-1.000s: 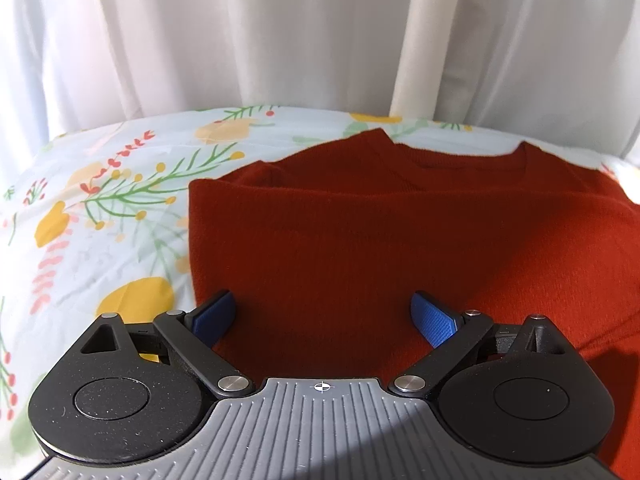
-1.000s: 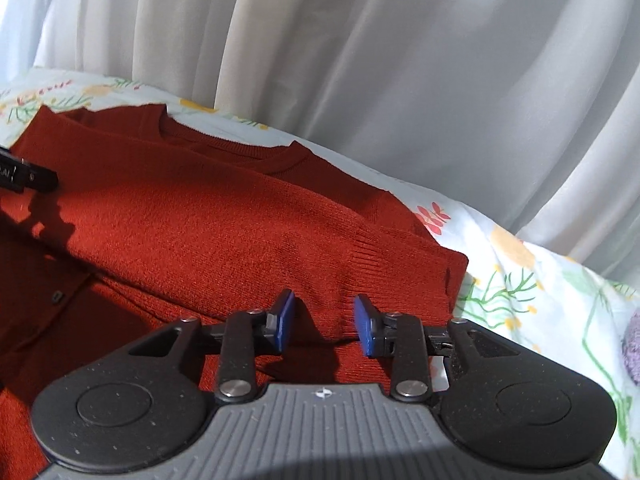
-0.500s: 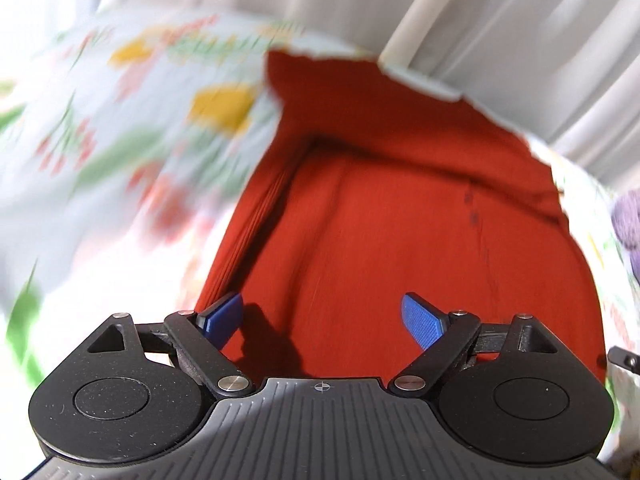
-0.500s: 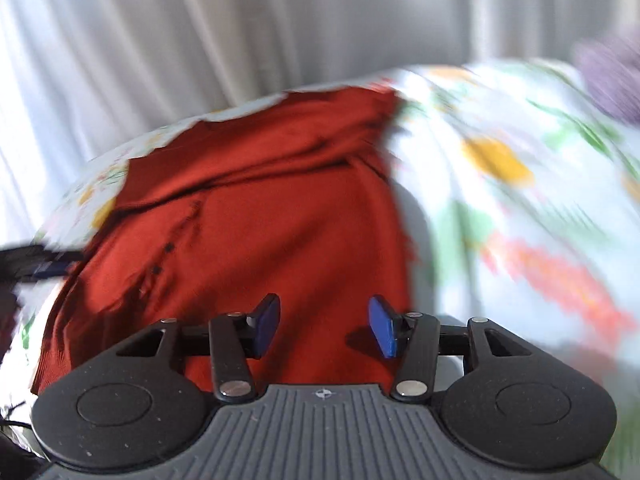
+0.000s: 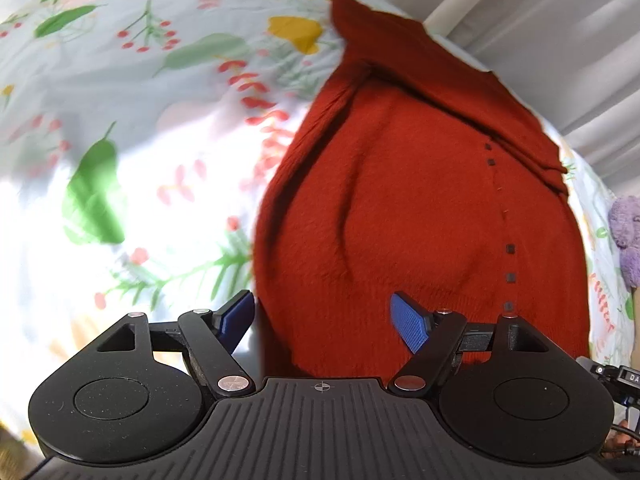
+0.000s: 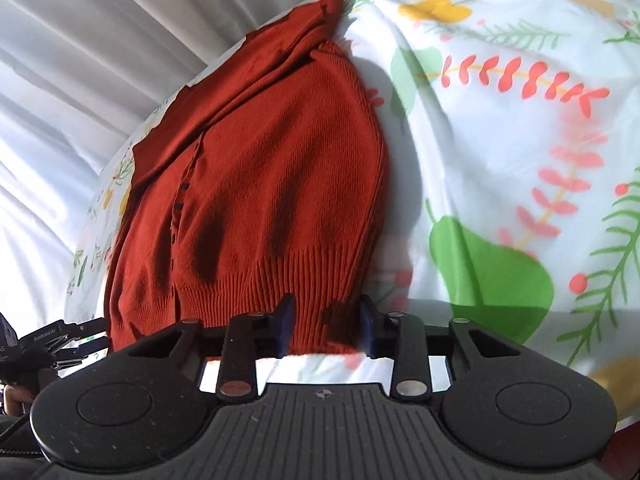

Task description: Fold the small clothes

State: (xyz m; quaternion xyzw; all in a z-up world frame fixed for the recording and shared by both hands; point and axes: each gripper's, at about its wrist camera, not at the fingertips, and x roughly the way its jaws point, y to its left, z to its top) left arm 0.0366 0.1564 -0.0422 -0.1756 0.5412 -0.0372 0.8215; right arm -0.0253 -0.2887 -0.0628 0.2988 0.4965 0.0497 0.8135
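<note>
A rust-red knit cardigan (image 5: 408,200) with small dark buttons lies on a floral sheet, its sleeves folded in over the body. My left gripper (image 5: 326,322) is open over the bottom left corner of the hem, its blue fingers either side of the corner. In the right wrist view the cardigan (image 6: 260,184) runs away from me, ribbed hem nearest. My right gripper (image 6: 324,326) is open with the hem's bottom right corner between its fingers. Neither gripper holds anything.
The white sheet (image 5: 132,128) with green leaves and red and yellow flowers covers the surface on both sides of the cardigan (image 6: 520,152). White curtains (image 6: 100,60) hang behind. A purple fuzzy item (image 5: 626,232) lies at the right edge.
Both grippers have moved from the folded sleeves near the collar down to the hem end of the cardigan. The right jaws have opened wider. The cardigan has not moved.
</note>
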